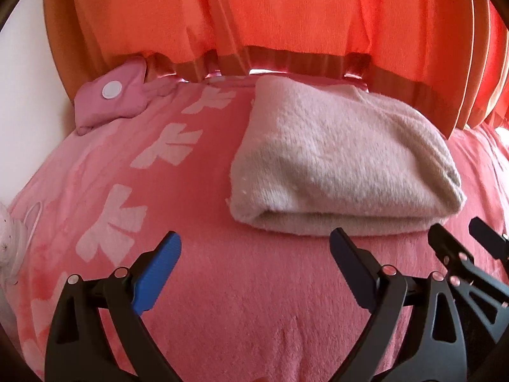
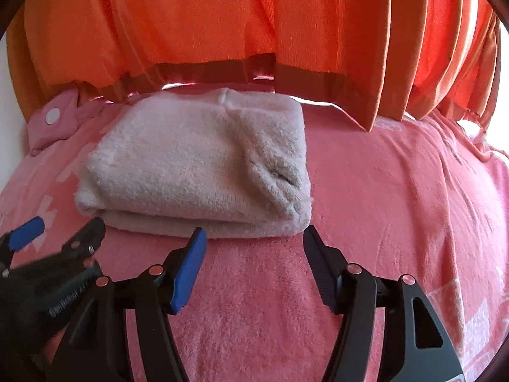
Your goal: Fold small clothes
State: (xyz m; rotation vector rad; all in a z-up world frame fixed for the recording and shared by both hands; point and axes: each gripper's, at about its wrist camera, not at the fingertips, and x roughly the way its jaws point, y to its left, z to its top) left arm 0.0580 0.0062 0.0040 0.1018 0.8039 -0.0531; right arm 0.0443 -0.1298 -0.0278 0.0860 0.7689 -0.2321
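Fleecy white garment (image 2: pixel 197 162) lay folded in compact stack on pink blanket (image 2: pixel 381 191), below orange curtain (image 2: pixel 222 16). Left gripper (image 1: pixel 254 251) and right gripper (image 2: pixel 254 245) both gaped wide, empty, just short of stack's near edge. Folding judged essentially finished; only set-aside possibly left.

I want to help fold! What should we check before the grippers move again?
1. Left gripper open, holding nothing: ok.
2. Right gripper open, holding nothing: ok.
3. Fluffy white garment lies folded on the pink blanket: ok.
4. Fold is neat: not ok, a pucker shows near its right edge.
5. Orange curtain hangs clear of the garment: ok.
6. Layers underneath line up: cannot tell.
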